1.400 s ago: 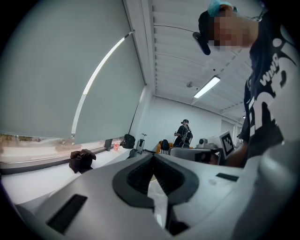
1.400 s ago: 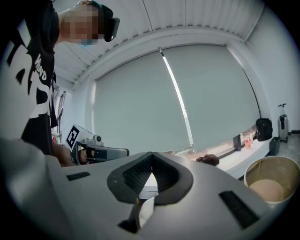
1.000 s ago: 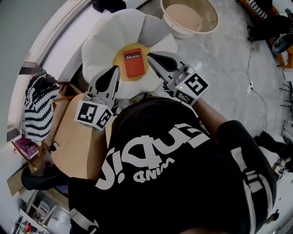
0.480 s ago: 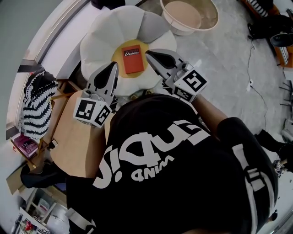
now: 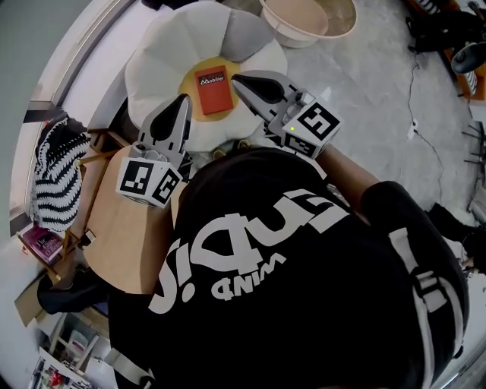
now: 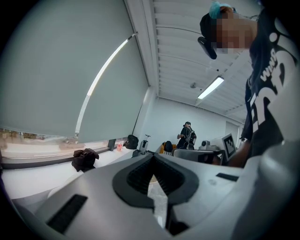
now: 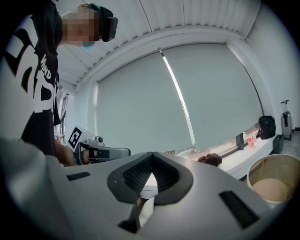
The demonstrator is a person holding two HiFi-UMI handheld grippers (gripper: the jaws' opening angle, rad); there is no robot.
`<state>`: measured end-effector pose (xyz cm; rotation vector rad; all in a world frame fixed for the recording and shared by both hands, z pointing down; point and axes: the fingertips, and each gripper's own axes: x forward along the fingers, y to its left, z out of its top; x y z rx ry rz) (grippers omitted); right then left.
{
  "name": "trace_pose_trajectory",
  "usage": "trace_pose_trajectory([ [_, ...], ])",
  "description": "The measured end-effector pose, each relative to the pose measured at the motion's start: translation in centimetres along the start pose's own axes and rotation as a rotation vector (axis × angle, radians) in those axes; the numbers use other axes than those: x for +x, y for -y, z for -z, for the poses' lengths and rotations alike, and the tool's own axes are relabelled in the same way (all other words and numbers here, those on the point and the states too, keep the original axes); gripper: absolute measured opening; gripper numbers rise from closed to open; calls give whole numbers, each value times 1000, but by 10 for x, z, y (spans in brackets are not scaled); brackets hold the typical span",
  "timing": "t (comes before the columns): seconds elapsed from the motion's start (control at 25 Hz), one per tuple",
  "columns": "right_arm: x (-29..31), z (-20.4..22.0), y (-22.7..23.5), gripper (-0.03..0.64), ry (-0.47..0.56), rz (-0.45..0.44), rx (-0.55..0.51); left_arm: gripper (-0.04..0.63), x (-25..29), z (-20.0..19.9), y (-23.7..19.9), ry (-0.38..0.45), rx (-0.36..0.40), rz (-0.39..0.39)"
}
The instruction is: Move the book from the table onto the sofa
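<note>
Presently both tools are held closed and empty. In the left gripper view the dark ribbed pads of the left tool (image 6: 152, 157) are seen brought together at their tips with nothing caught between them, and in the right gripper view the same is seen of the right tool (image 7: 151, 155). In the head view the left tool (image 5: 182, 101) and the right tool (image 5: 237, 79) are held side by side above a white flower-shaped sofa (image 5: 163, 64), each pointed away from the person. The book (image 5: 213, 90), orange-red with white lettering on its cover, is laid flat on the sofa's yellow centre (image 5: 190, 87). It is found ahead of the left tool's tips and to their right, and just to the left of the right tool's tips, so it lies between the two and is gripped by neither. A beige basin (image 5: 307, 23) is set on the floor beyond the right tool and to its right. A round light-wood surface (image 5: 121, 243) is seen behind and below the left tool, close to the person's body, and a black-and-white striped cloth (image 5: 57, 178) is draped to that tool's left. A dark bundle of cloth (image 6: 84, 159) is seen on the window ledge ahead of the left tool, to its left. The person's black shirt (image 5: 304, 289) is seen behind both tools.
</note>
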<state>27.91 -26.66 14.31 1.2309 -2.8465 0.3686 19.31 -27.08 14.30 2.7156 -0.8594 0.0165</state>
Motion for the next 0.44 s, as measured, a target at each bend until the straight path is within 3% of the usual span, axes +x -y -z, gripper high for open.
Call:
trace_pose_trajectory([
  [0.44,2,2,-6,0,-6,-24,7,9,-5,4,1,-9,-18,-32],
])
